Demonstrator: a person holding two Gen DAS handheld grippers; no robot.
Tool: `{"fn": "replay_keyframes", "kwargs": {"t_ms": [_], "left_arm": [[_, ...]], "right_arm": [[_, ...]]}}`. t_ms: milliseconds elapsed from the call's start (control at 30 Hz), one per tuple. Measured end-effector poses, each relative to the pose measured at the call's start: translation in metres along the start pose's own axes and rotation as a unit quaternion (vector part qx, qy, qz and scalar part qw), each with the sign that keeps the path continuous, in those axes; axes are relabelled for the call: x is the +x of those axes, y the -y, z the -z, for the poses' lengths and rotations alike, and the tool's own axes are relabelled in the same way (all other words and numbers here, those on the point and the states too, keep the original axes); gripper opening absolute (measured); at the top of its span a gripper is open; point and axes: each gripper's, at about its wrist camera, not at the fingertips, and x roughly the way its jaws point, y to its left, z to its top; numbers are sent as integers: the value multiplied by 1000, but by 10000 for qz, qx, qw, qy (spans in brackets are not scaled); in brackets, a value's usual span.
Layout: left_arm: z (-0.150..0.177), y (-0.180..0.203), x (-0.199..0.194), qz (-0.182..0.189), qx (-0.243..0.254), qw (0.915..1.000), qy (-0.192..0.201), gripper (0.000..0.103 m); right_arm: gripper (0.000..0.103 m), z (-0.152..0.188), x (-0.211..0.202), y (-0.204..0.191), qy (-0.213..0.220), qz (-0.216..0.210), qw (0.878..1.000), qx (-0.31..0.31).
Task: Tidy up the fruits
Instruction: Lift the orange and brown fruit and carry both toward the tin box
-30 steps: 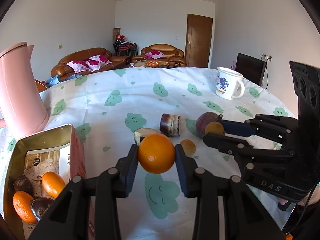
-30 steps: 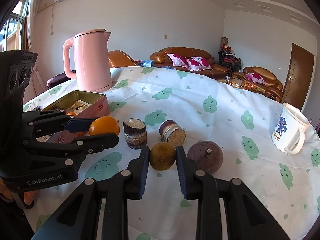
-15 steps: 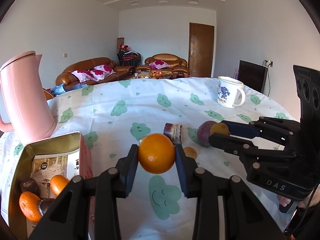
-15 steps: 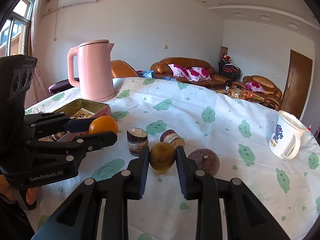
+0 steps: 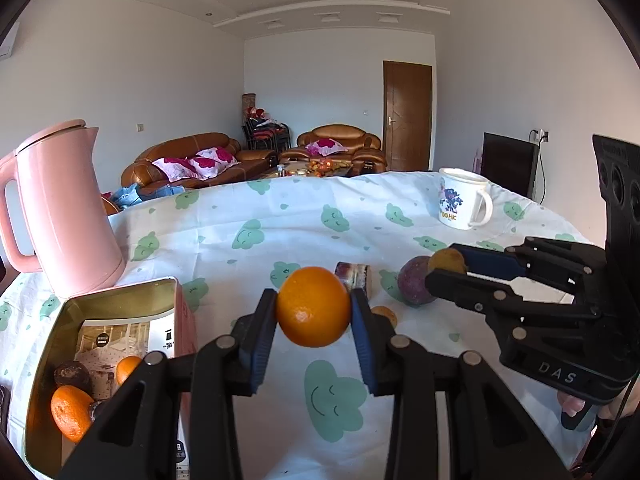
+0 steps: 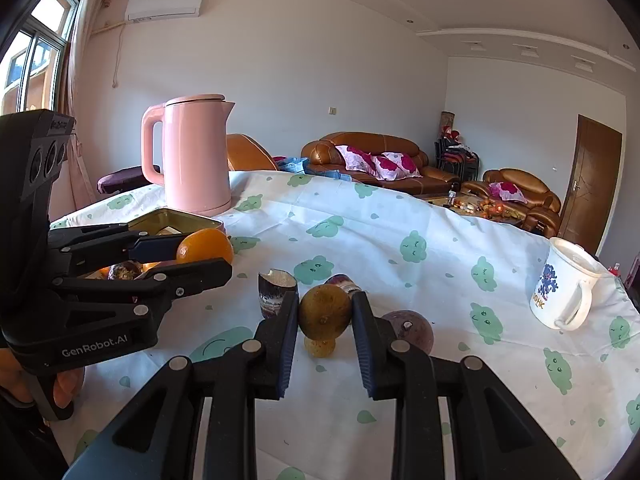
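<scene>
My left gripper (image 5: 314,312) is shut on a round orange (image 5: 314,300), held above the cloth to the right of an open tin box (image 5: 120,300). The tin holds two oranges (image 5: 70,412) and some dark fruit (image 5: 72,374). My right gripper (image 6: 325,316) is shut on a yellow-brown fruit (image 6: 325,308), raised off the table. Under it on the cloth lie a small yellowish fruit (image 6: 319,346), a purple round fruit (image 6: 408,330) and two cut sugarcane pieces (image 6: 276,292). In each wrist view the other gripper shows with its fruit: the left one (image 6: 208,252), the right one (image 5: 444,268).
A pink kettle (image 5: 60,212) stands behind the tin at the left. A white printed mug (image 6: 564,284) sits far right near the table's edge. The round table (image 5: 280,208) has a white cloth with green cloud faces. Sofas and a door are beyond it.
Both grippers have tipped upward while keeping their fruit. The table has dropped lower in both views, and a small yellowish fruit now shows beneath the right gripper's fruit.
</scene>
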Motion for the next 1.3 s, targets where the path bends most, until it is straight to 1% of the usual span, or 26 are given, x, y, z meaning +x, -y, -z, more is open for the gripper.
{"fn": "replay_keyframes", "kwargs": {"t_ms": [467, 833, 1300], "left_arm": [[1, 2, -13, -113, 22, 9995, 310, 38], [2, 2, -22, -284, 21, 9980, 563, 38], [3, 2, -30, -407, 31, 9963, 755, 38]], "right_arm": [[28, 2, -12, -2, 299, 138, 9995, -34], [28, 2, -24, -2, 569, 272, 9980, -6], [28, 3, -34, -9, 853, 391, 9954, -187]]}}
